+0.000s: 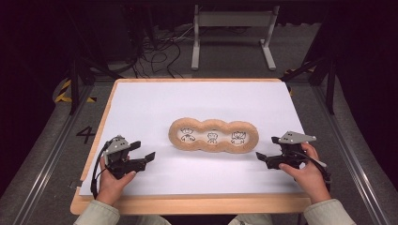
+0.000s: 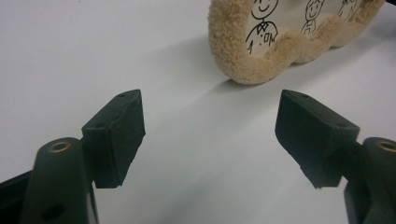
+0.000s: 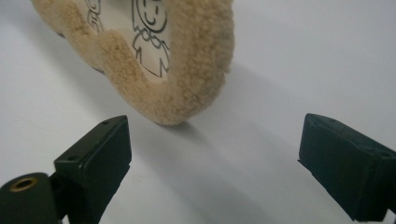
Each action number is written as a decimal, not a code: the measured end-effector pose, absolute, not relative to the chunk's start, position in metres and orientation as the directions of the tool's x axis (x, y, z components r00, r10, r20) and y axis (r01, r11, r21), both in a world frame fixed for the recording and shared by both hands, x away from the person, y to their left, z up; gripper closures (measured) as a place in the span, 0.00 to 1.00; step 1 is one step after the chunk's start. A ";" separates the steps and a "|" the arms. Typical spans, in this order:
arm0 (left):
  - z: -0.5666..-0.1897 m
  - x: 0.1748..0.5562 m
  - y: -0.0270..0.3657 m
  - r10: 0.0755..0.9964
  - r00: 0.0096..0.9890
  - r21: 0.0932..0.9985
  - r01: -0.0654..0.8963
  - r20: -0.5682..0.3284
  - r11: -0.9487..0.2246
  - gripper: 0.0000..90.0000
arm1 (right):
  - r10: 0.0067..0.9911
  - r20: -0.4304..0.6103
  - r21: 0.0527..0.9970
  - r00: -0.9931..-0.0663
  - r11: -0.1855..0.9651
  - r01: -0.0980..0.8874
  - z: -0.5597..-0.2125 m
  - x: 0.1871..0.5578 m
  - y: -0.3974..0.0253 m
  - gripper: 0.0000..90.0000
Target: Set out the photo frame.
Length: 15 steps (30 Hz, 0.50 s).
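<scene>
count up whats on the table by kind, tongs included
fuzzy tan cushion with cartoon figures: 1
black tongs: 2, left tongs and right tongs, both open, apart from the cushion
total: 3

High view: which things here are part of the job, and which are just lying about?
Part of the job:
- fleece pad with three cartoon figures
- left hand-held gripper, open
- right hand-held gripper, open
- table under the pad

Lying about:
- cables on the floor
- white frame behind the table
</scene>
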<state>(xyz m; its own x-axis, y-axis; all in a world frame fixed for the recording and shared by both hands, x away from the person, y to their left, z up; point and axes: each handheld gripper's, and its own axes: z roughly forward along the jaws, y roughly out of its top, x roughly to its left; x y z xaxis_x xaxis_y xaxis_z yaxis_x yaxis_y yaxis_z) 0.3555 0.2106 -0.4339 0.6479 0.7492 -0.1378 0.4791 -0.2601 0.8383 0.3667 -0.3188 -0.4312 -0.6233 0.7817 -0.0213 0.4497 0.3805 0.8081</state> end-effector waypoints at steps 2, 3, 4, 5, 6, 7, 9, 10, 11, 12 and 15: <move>-0.435 0.356 0.210 0.750 0.646 0.836 0.483 -0.142 -0.258 0.27 | 0.798 -0.011 0.811 -0.602 0.359 0.461 -0.438 0.367 -0.321 0.11; -0.435 0.356 0.210 0.749 0.647 0.837 0.481 -0.139 -0.260 0.27 | 0.803 0.007 0.808 -0.596 0.346 0.476 -0.442 0.369 -0.322 0.11; -0.435 0.356 0.210 0.749 0.648 0.837 0.481 -0.138 -0.261 0.27 | 0.803 0.007 0.808 -0.596 0.346 0.476 -0.442 0.369 -0.322 0.11; -0.435 0.357 0.210 0.749 0.647 0.837 0.482 -0.140 -0.260 0.27 | 0.802 0.010 0.804 -0.597 0.348 0.482 -0.444 0.370 -0.323 0.11; -0.436 0.357 0.209 0.750 0.645 0.833 0.490 -0.147 -0.258 0.27 | 0.799 0.015 0.794 -0.601 0.356 0.493 -0.446 0.371 -0.323 0.11; -0.437 0.358 0.208 0.750 0.647 0.834 0.484 -0.138 -0.265 0.27 | 0.799 0.018 0.789 -0.600 0.358 0.500 -0.448 0.372 -0.323 0.11; -0.437 0.357 0.207 0.746 0.649 0.826 0.496 -0.147 -0.269 0.27 | 0.796 0.020 0.773 -0.604 0.371 0.515 -0.452 0.374 -0.322 0.11; -0.438 0.358 0.207 0.747 0.652 0.829 0.486 -0.132 -0.277 0.27 | 0.794 0.018 0.764 -0.607 0.381 0.521 -0.454 0.374 -0.321 0.11; -0.438 0.358 0.206 0.747 0.651 0.828 0.487 -0.132 -0.278 0.27 | 0.792 0.014 0.757 -0.610 0.390 0.524 -0.455 0.374 -0.320 0.11; -0.438 0.358 0.206 0.749 0.649 0.827 0.489 -0.134 -0.276 0.27 | 0.791 0.005 0.753 -0.611 0.400 0.523 -0.455 0.375 -0.319 0.11; -0.439 0.358 0.206 0.750 0.645 0.822 0.500 -0.144 -0.271 0.27 | 0.793 0.000 0.751 -0.609 0.402 0.523 -0.455 0.375 -0.317 0.11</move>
